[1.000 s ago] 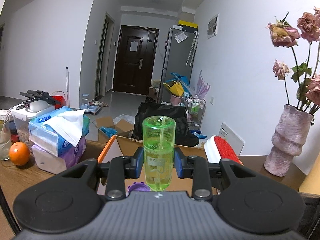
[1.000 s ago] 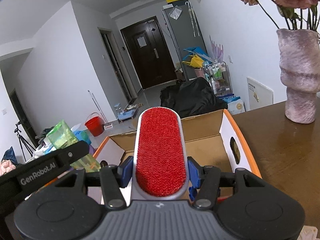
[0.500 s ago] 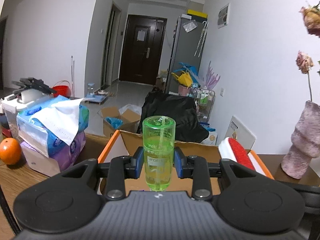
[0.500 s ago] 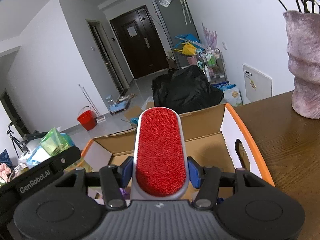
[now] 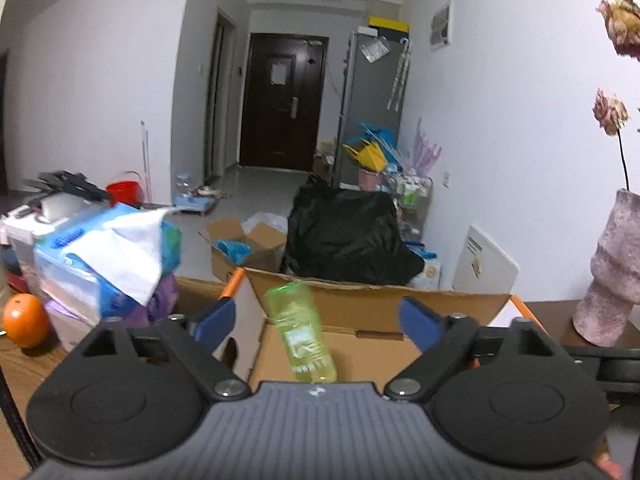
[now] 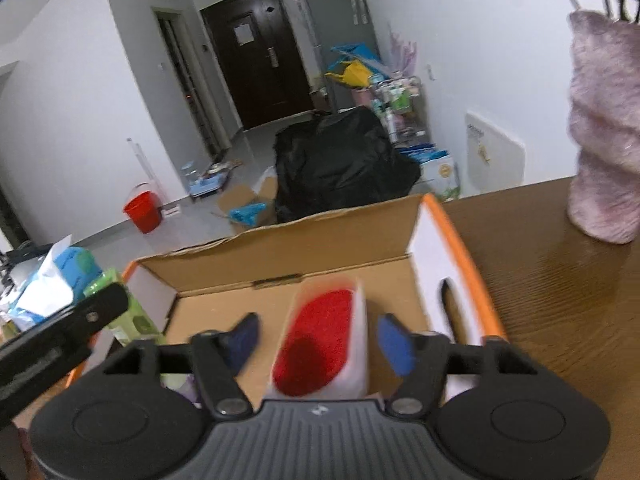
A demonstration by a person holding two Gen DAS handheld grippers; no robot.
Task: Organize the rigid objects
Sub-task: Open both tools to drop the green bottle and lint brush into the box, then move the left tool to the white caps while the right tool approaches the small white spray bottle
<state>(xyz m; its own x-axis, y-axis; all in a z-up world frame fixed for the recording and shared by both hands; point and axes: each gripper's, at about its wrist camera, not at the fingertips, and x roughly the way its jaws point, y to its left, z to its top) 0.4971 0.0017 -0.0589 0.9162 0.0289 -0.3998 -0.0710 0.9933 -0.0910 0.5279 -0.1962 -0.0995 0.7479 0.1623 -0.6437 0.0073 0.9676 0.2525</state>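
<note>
Tilting to the left, the green bottle [image 5: 301, 332] sits between the spread blue pads of the left hand-held gripper [image 5: 316, 318] with a clear gap on either side; its blurred body leans over the open cardboard box [image 5: 372, 308], and whether its base touches the box floor cannot be told. The jaws have just been opening and now stand wide, gripping nothing. In the right wrist view the red lint brush [image 6: 320, 344] is likewise blurred and loose between the pads of the right hand-held gripper [image 6: 318, 344] — those jaws too have just been opening and stand wide, the brush apart from both pads over the right part of the box interior. The same view shows the bottle at the left end of the box, partly behind the black body of the left hand-held gripper.

The box, brown inside with orange-edged white side flaps, stands on a brown wooden desk [image 6: 560, 300]. To its left lie stacked tissue packs [image 5: 108, 264] and, further left, an orange [image 5: 25, 320]. To its right, well apart, stands a pinkish ribbed vase [image 5: 612, 280] with dried roses. Beyond the desk, on the floor — a black bag [image 5: 348, 236], a smaller open carton [image 5: 244, 248] and a red bucket [image 6: 143, 210], with a dark door [image 5: 284, 100] at the far end of the hall.
</note>
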